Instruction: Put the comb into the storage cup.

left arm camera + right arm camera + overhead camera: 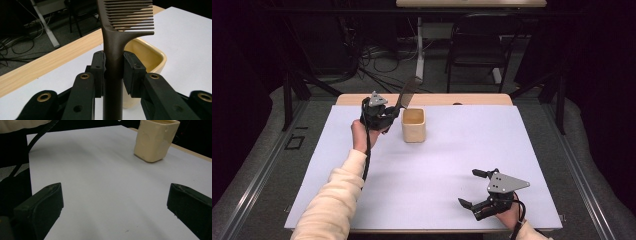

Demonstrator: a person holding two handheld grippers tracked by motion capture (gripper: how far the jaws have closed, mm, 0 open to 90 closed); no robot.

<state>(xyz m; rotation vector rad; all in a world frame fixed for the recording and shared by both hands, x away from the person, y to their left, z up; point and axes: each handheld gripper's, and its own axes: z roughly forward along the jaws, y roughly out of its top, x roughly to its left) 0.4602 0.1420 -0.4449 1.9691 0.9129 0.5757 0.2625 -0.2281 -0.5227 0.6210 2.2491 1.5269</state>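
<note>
Dark brown comb was clamped by its handle between the left gripper fingers, teeth end poking up past them. Cream square cup sat just beyond those fingers on the white table. Right gripper fingers were spread wide with nothing between them, cup well ahead.

Behind your tabletop, a dark chair stands on the grey floor. Cables tangle beside a white desk leg. Black frame legs flank the tabletop on both sides.
</note>
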